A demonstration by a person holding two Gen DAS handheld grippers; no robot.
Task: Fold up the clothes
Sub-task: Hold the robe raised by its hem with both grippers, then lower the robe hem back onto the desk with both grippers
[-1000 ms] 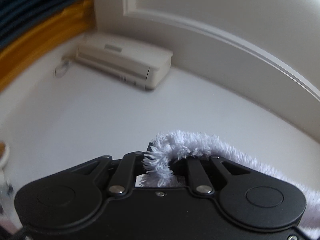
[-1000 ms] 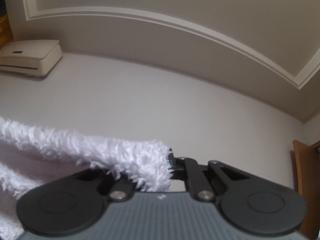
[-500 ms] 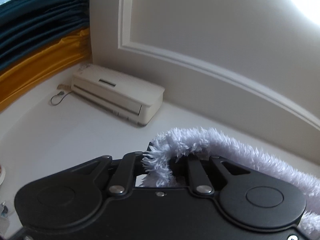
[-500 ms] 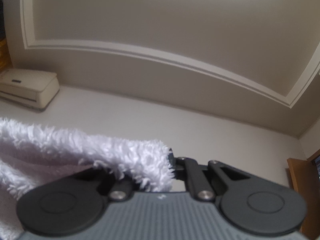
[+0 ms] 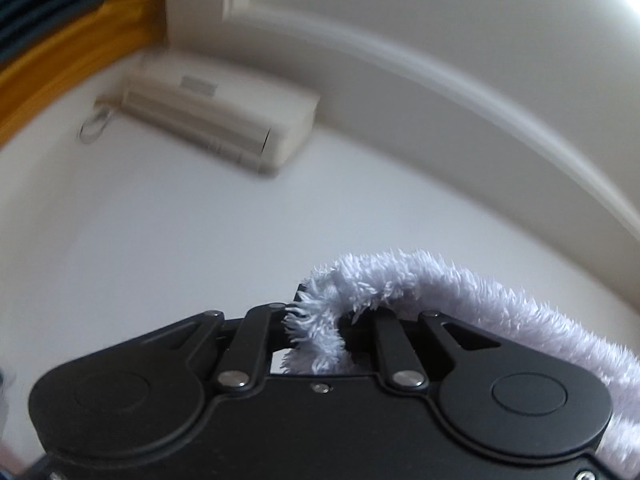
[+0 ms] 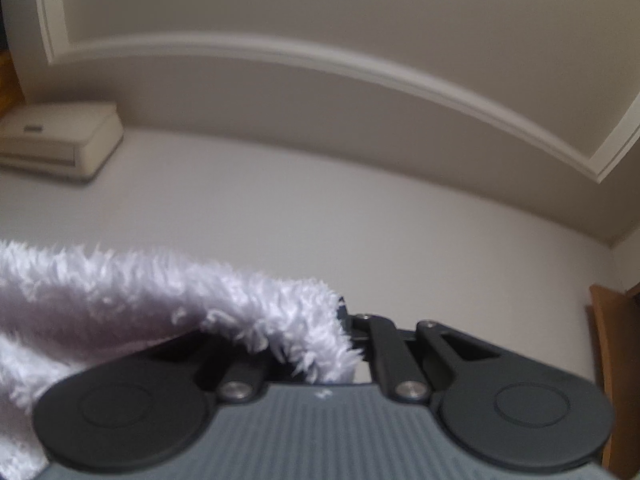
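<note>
Right, both cameras tilt up at wall and ceiling | left gripper (image 5: 320, 320) pinches one edge of the fluffy white garment (image 5: 460, 296) | right gripper (image 6: 344, 336) clamps on another edge (image 6: 200, 300), pile draping off to its left | air conditioner (image 5: 224, 120) on the wall beyond, blurred | orange curtain (image 5: 60, 60) at far left
</note>
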